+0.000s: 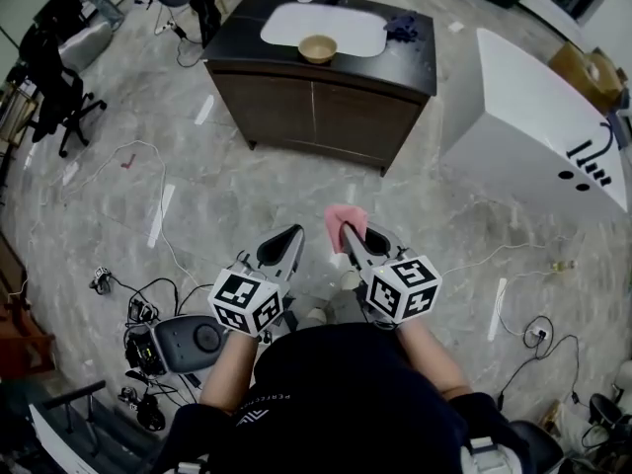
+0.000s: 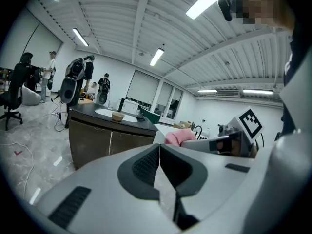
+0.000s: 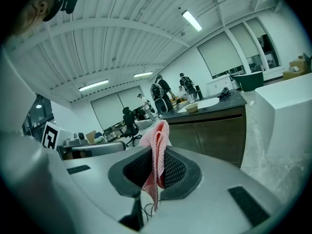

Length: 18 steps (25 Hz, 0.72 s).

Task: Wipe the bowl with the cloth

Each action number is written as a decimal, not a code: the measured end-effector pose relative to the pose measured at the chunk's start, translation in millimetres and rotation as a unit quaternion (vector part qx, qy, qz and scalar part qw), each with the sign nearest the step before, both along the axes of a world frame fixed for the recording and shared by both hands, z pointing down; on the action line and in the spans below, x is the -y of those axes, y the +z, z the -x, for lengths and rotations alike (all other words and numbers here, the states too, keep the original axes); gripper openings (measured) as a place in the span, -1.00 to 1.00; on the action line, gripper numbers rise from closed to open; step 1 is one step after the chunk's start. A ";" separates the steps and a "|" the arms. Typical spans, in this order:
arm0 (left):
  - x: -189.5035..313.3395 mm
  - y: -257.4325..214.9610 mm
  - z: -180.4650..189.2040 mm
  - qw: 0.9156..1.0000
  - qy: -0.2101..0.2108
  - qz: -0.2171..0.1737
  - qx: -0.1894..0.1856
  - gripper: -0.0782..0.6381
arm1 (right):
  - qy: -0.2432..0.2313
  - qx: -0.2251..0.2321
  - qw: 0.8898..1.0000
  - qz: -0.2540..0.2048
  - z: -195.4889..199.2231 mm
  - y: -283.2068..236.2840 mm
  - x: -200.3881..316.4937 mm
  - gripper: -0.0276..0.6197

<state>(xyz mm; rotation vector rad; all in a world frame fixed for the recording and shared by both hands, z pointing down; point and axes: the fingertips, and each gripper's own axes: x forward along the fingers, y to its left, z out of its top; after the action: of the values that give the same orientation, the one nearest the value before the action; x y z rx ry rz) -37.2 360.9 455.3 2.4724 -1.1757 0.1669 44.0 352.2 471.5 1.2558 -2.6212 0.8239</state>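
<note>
Bowl (image 1: 317, 48) sits on the dark cabinet top (image 1: 425, 62), well ahead — out of reach. Pink cloth (image 3: 157, 150) pinched in right gripper (image 1: 355, 241), carried ready for wiping. Left gripper (image 1: 286, 247) closed, empty — probably free to steady the bowl.

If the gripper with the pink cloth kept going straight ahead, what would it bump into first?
The right gripper would probably meet the dark cabinet below the bowl; only floor seems to lie between, though depth is unclear.
</note>
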 end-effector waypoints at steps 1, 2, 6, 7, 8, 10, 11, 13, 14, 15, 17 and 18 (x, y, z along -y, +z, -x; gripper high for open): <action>7.6 0.2 -6.7 1.000 0.004 -0.001 0.004 -0.76 | -0.003 -0.001 1.000 0.000 -4.8 -0.4 8.0 -0.77; 15.0 -0.6 -13.3 1.000 0.007 -0.001 0.005 -0.76 | -0.007 -0.001 1.000 0.000 -9.8 -0.9 15.7 -0.77; 45.7 -6.9 -37.5 1.000 0.005 -0.009 -0.002 -0.76 | -0.024 -0.003 1.000 -0.004 -27.8 -6.1 46.7 -0.77; 53.2 -8.0 -42.5 1.000 0.004 -0.011 -0.003 -0.76 | -0.029 -0.005 1.000 -0.007 -31.3 -7.1 53.8 -0.77; 60.3 -8.4 -47.2 1.000 0.003 -0.012 -0.002 -0.76 | -0.035 -0.005 0.999 -0.009 -34.4 -7.4 60.2 -0.77; 73.3 -6.7 -56.5 1.000 0.003 -0.014 0.001 -0.76 | -0.045 -0.006 0.999 -0.010 -40.6 -5.5 72.2 -0.77; 78.9 -4.7 -61.5 1.000 0.005 -0.013 0.003 -0.76 | -0.048 -0.005 0.999 -0.008 -43.9 -3.6 77.9 -0.77; 87.4 -0.5 -72.6 1.000 0.011 -0.009 0.007 -0.76 | -0.053 -0.004 0.999 -0.001 -50.5 1.1 88.1 -0.77; 91.1 1.1 -77.8 1.000 0.016 -0.008 0.008 -0.76 | -0.055 -0.004 0.998 0.003 -53.2 3.3 92.8 -0.77; 94.6 2.4 -82.1 1.000 0.019 -0.006 0.009 -0.76 | -0.057 -0.005 0.998 0.006 -54.9 5.1 97.2 -0.77; 100.3 4.4 -87.0 1.000 0.024 -0.003 0.011 -0.76 | -0.063 -0.006 0.998 0.009 -55.9 7.8 103.7 -0.77; 103.0 5.3 -87.6 1.000 0.025 -0.003 0.011 -0.76 | -0.066 -0.006 0.998 0.010 -55.6 9.0 106.3 -0.77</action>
<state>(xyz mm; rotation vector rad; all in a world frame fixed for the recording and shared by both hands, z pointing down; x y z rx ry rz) 50.3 258.0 460.6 2.5116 -1.1260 0.2063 99.6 245.9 480.5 1.0671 -2.6454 0.8151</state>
